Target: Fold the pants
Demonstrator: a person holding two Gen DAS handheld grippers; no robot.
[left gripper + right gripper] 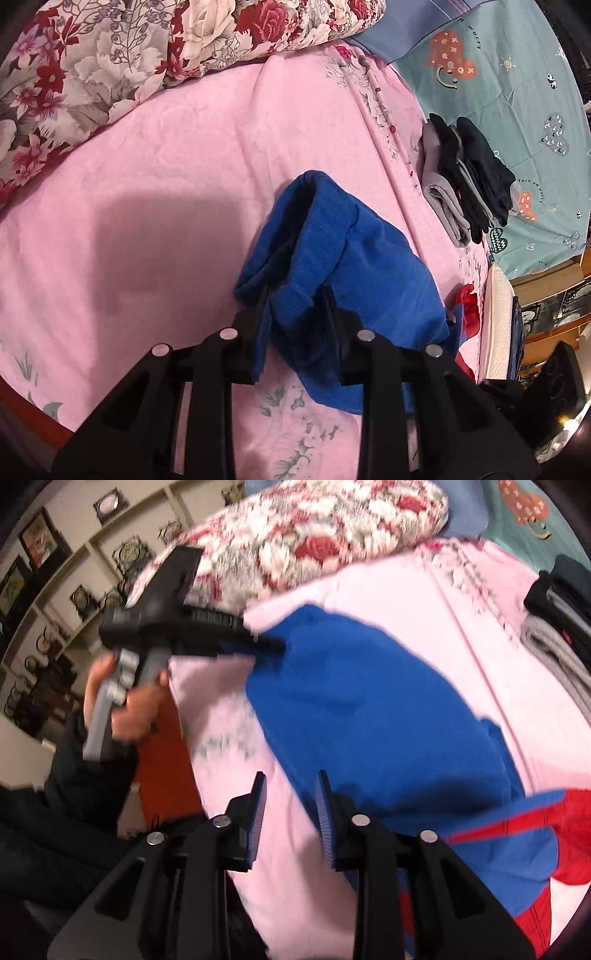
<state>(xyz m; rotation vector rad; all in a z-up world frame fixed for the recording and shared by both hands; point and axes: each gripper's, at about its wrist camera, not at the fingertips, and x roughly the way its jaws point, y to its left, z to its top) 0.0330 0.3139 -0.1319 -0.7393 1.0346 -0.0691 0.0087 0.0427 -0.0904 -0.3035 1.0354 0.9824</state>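
On your left, the left gripper (293, 314) pinches a bunched ribbed edge of the soft blue knit pants (354, 266), which lie crumpled on the pink floral bedsheet (166, 177). The fabric looks light and limp, so it'll probably sag and slide; take it by the thick ribbed band or a hem. Your right gripper (291, 812) stands spread with nothing between its fingers, at the pants' near edge. Further right sits one stack of folded dark and grey clothes (465, 177). One pair of pants, two grippers.
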